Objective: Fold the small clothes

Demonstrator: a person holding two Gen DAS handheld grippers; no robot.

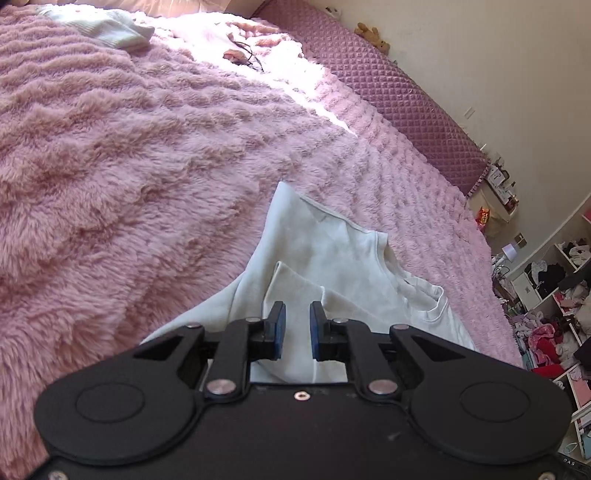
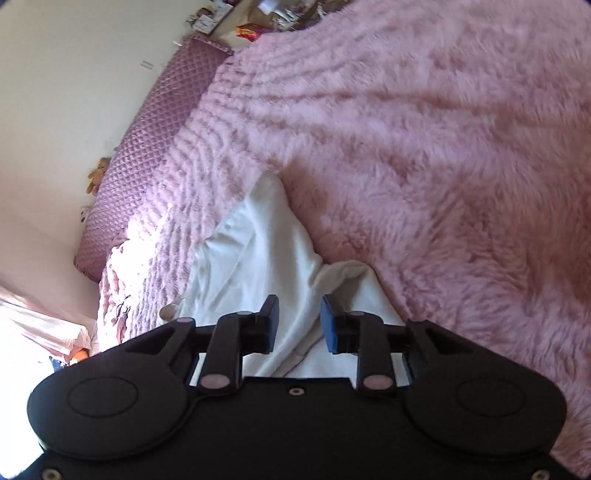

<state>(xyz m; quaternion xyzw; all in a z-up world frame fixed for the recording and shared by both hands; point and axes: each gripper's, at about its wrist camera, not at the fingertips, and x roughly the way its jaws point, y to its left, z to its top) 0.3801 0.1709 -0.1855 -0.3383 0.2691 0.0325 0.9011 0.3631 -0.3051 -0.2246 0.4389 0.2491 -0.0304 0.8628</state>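
Observation:
A small white top point(image 1: 332, 251) lies partly folded on the fluffy pink blanket point(image 1: 129, 155), its neckline toward the right. My left gripper point(image 1: 298, 314) hovers just over its near edge. The blue pads stand a small gap apart and the cloth shows through that gap, unpinched. In the right wrist view the same white top point(image 2: 258, 251) runs up from under my right gripper point(image 2: 299, 314). Those jaws stand a little wider, over a crease in the cloth, with neither pad pressing on it.
A pale ribbed garment point(image 1: 107, 26) lies at the far left of the bed. A quilted purple bed edge point(image 1: 406, 96) runs along the wall with a plush toy point(image 1: 373, 35) on it. Cluttered shelves point(image 1: 554, 306) stand beyond the bed's right side.

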